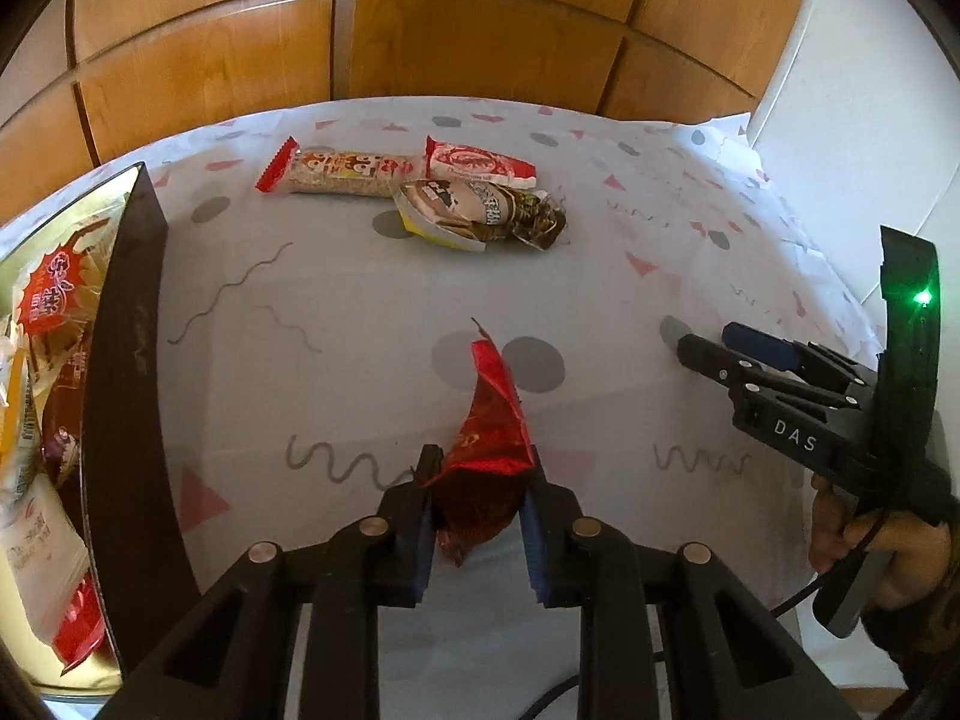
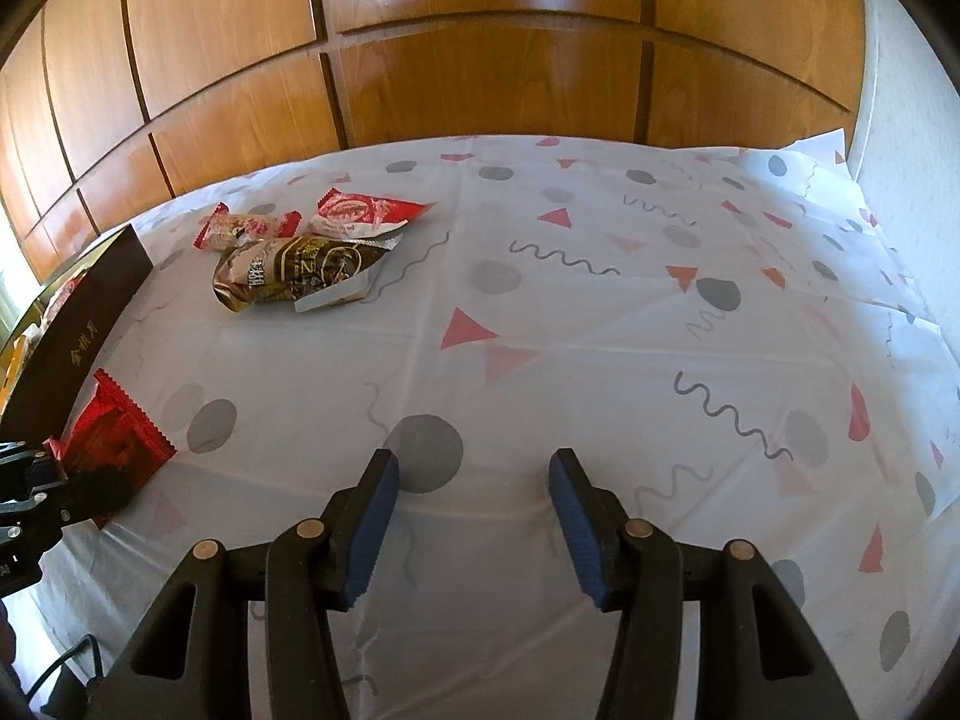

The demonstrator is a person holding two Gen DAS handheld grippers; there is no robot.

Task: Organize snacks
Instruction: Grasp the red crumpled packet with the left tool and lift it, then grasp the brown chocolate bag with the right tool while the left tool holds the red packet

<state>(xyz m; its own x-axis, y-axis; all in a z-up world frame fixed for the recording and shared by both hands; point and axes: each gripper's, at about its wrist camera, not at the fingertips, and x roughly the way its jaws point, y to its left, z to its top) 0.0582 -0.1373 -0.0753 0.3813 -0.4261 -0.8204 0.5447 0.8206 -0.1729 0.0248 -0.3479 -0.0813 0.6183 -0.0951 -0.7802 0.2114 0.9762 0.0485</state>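
Your left gripper clenches a red packet above the patterned tablecloth; right gripper released; wooden panelling behind

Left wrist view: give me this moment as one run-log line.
left claw: shut on red packet | right claw: open, empty | box: left | loose snacks: three

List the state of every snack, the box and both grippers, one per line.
left gripper: shut on the red snack packet.
red snack packet: pinched, standing on edge.
right gripper: open, empty.
brown snack packet: lying loose on the tablecloth.
red-and-white packet: lying loose behind it.
rice bar packet: lying flat.
dark box: open, already holding snacks.
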